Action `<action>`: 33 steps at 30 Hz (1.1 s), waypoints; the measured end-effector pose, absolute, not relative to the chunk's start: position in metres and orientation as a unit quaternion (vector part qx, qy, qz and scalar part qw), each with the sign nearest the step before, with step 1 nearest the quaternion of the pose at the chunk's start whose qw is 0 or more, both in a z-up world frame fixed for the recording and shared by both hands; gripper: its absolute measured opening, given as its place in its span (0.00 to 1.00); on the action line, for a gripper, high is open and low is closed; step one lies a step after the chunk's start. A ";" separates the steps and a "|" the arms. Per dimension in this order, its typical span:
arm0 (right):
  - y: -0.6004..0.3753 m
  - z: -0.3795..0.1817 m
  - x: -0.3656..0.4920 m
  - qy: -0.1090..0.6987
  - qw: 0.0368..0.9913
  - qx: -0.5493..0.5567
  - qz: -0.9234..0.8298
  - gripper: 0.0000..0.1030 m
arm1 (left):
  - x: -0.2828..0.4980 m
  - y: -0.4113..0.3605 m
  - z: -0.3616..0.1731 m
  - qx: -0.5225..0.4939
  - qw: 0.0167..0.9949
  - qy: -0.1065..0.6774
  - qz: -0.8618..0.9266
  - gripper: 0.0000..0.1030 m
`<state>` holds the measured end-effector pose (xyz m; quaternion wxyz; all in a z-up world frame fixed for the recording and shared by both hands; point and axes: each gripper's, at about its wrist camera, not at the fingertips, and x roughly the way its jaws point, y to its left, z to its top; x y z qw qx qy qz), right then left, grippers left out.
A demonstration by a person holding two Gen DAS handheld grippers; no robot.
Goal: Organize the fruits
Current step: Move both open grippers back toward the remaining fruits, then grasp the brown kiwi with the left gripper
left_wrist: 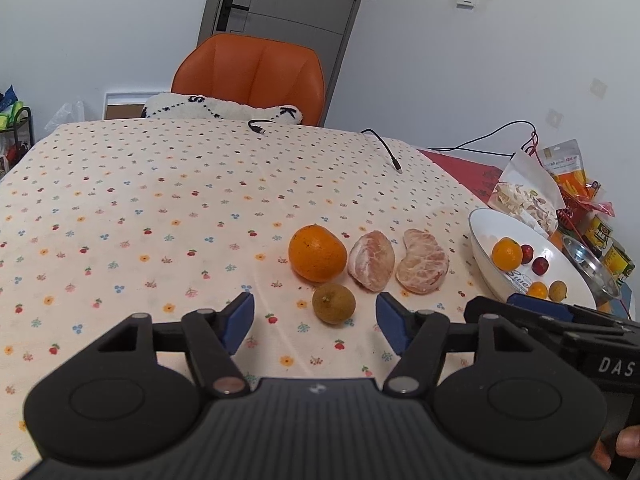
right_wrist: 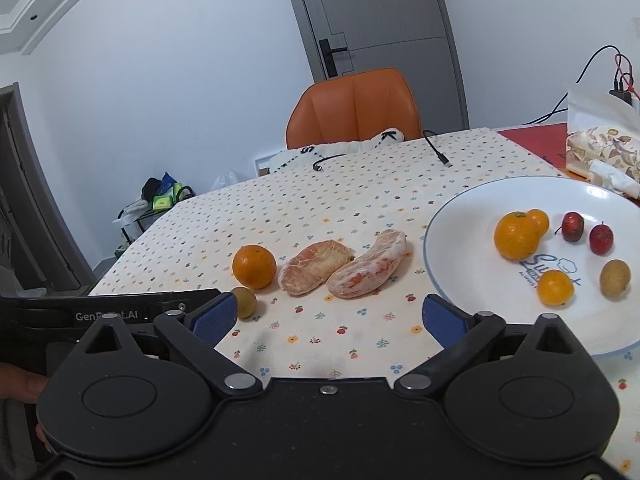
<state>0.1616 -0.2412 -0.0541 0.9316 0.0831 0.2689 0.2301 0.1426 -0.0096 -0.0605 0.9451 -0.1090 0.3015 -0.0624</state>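
Tablecloth (left_wrist: 140, 200); longan (left_wrist: 334, 304) btwn left gripper (left_wrist: 315, 320) jaws.

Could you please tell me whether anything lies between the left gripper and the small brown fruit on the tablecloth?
Nothing visible does. The left gripper has its jaws open, and the small brown fruit sits on bare tablecloth just ahead of the gap. The orange and peeled segments lie beyond it.

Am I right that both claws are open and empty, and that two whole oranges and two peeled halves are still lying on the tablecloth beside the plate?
Not quite: only one whole orange lies on the tablecloth, with a small brown fruit, as the right wrist view shows. The rest holds: two peeled halves beside the plate, left claw and right claw open and empty.
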 end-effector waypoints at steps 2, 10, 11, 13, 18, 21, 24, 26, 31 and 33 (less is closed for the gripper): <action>-0.240 -0.056 0.164 0.272 0.931 0.088 0.227 0.86 | 0.146 -0.011 -0.062 -0.111 0.944 0.304 -0.067 0.54; -0.236 -0.058 0.172 0.279 0.931 0.088 0.219 0.75 | 0.161 -0.015 -0.073 -0.125 0.937 0.314 -0.085 0.24; -0.235 -0.057 0.174 0.279 0.932 0.088 0.215 0.74 | 0.161 -0.016 -0.073 -0.125 0.938 0.313 -0.084 0.24; -0.232 -0.057 0.177 0.281 0.933 0.087 0.207 0.72 | 0.161 -0.017 -0.073 -0.120 0.939 0.311 -0.080 0.24; -0.221 -0.059 0.182 0.283 0.937 0.078 0.187 0.65 | 0.158 -0.008 -0.072 -0.127 0.940 0.309 -0.072 0.24; -0.215 -0.062 0.186 0.288 0.940 0.071 0.170 0.62 | 0.156 0.001 -0.071 -0.133 0.941 0.306 -0.064 0.24; -0.209 -0.063 0.189 0.286 0.943 0.061 0.158 0.60 | 0.154 0.008 -0.071 -0.139 0.941 0.305 -0.058 0.24; -0.205 -0.063 0.191 0.286 0.945 0.052 0.152 0.60 | 0.153 0.012 -0.071 -0.142 0.941 0.303 -0.056 0.24; -0.193 -0.065 0.196 0.289 0.948 0.025 0.132 0.60 | 0.149 0.020 -0.070 -0.150 0.941 0.297 -0.053 0.24; -0.187 -0.066 0.198 0.291 0.949 0.012 0.123 0.60 | 0.147 0.024 -0.070 -0.154 0.942 0.295 -0.052 0.24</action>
